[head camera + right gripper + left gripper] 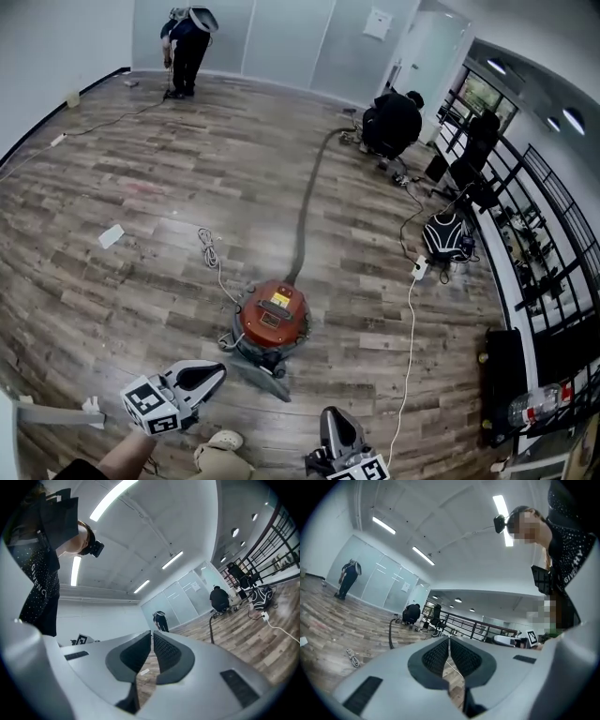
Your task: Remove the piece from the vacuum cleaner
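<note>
Vacuum cleaner [273,316] sits on the floor just ahead; left claw [218,370] is nearer than right claw [330,414]. Both are closed, holding nothing. Hose [309,202] runs straight away.

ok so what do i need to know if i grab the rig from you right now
Left gripper: shut, empty, beside the vacuum cleaner at its near left, not touching.
Right gripper: shut, empty, near side, to its right.
Grey hose runs away from the vacuum cleaner.
Done: nothing, no piece looks removed.
Left: open jaws, reach in, pull the piece off.
</note>
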The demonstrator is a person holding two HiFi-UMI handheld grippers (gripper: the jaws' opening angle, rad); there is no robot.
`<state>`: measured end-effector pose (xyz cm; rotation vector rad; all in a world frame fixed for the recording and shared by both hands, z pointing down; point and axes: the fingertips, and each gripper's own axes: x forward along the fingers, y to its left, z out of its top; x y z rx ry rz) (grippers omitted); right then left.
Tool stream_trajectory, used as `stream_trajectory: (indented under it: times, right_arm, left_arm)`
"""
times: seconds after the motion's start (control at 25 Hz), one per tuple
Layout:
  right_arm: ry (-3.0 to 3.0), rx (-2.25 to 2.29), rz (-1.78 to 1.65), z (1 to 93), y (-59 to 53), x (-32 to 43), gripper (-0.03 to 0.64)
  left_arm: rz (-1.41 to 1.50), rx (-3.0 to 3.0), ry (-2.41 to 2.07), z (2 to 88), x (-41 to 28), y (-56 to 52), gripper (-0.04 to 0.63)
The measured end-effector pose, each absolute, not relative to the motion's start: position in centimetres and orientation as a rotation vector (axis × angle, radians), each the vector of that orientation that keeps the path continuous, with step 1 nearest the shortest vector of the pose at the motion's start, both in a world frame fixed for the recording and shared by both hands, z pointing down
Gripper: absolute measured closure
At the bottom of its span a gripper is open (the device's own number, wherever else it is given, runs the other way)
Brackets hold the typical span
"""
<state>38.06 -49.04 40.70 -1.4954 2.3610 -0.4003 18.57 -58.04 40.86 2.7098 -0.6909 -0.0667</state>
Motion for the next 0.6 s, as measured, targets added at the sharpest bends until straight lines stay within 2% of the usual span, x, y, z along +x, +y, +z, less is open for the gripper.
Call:
stream_trajectory:
  times: [0.48, 0.6]
  right_arm:
    - [2.430, -1.456, -0.347, 63.3, -55.2, 41.4, 0.601]
    - [2.441, -1.412, -0.343, 68.6, -56.3, 41.8, 0.566]
  left_arm:
    - [-0.217, 2.754, -0.829, 61.3, 18.5, -63.3, 0.583]
    - [-0.276, 2.758, -0.820, 66.0, 18.4, -64.2, 0.530]
